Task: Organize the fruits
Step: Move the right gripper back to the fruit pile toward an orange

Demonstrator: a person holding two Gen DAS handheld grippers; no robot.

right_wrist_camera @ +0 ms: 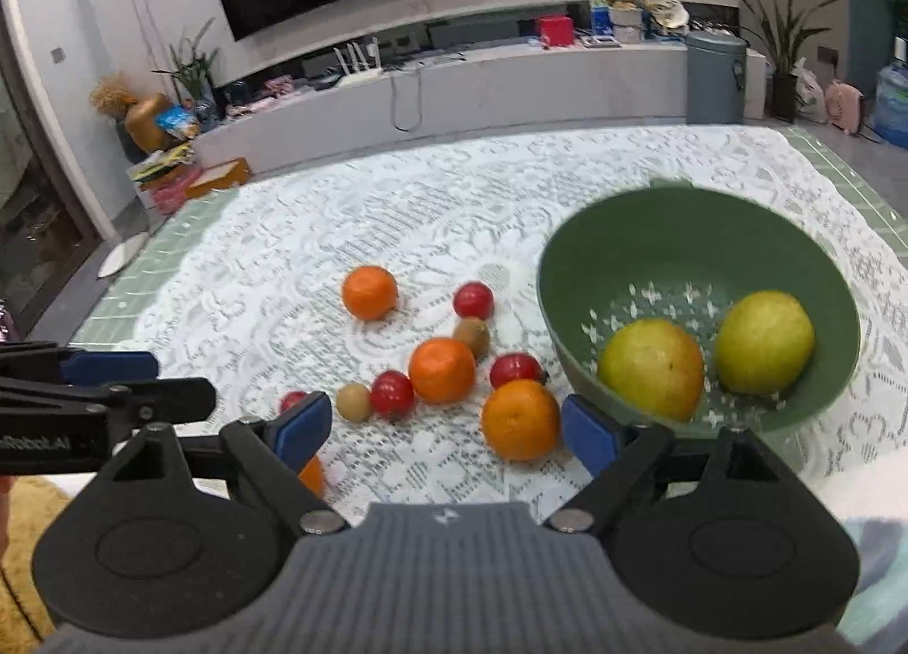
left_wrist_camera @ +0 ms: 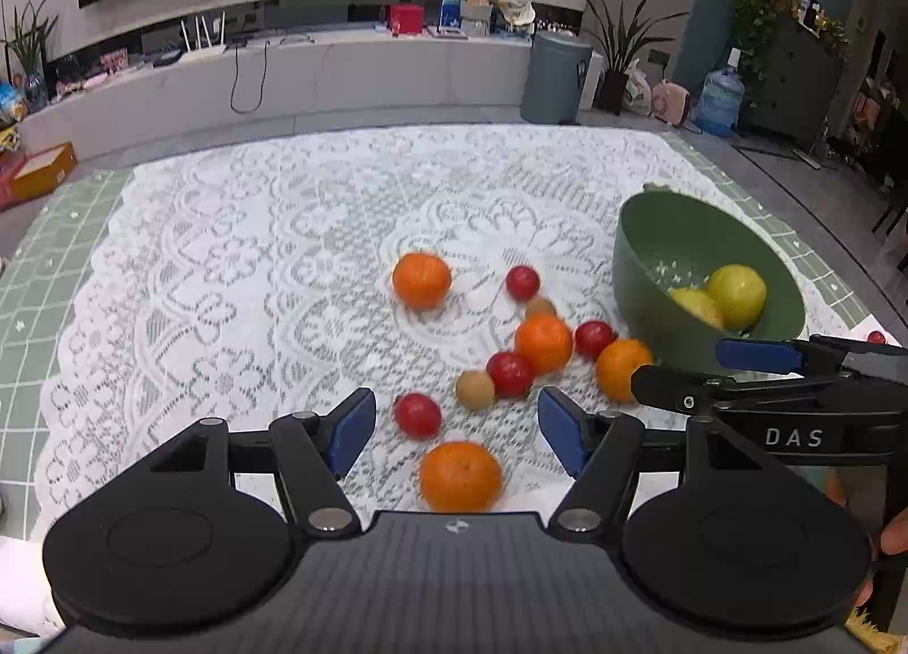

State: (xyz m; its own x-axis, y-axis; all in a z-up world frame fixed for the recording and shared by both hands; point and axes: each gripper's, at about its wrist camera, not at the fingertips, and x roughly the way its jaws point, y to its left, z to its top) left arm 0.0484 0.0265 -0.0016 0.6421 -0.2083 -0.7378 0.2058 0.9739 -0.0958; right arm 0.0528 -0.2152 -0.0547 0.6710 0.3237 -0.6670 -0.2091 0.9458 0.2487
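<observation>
The left hand-held gripper (left_wrist_camera: 457, 430) stands wide apart with nothing clamped; an orange (left_wrist_camera: 461, 476) lies on the lace cloth (left_wrist_camera: 227, 257) between and just below its blue pads, its lower edge cut off by the gripper body, and a red fruit (left_wrist_camera: 417, 414) sits just ahead in the gap; the right hand-held gripper (right_wrist_camera: 445, 427) is likewise spread and empty, with a second orange (right_wrist_camera: 521, 419) just inside its right pad, apart from it; its left pad hides most of a small red fruit (right_wrist_camera: 292, 400); ahead of both lie more oranges, red fruits and two brownish ones, blurred by motion and hard to name; to the right stands the green bowl (right_wrist_camera: 624, 234) holding two yellow-green fruits (right_wrist_camera: 763, 342); the bench (left_wrist_camera: 68, 257) shows green tiles at the cloth's edges; a fingertip (left_wrist_camera: 896, 532) shows at the left view's right border.
</observation>
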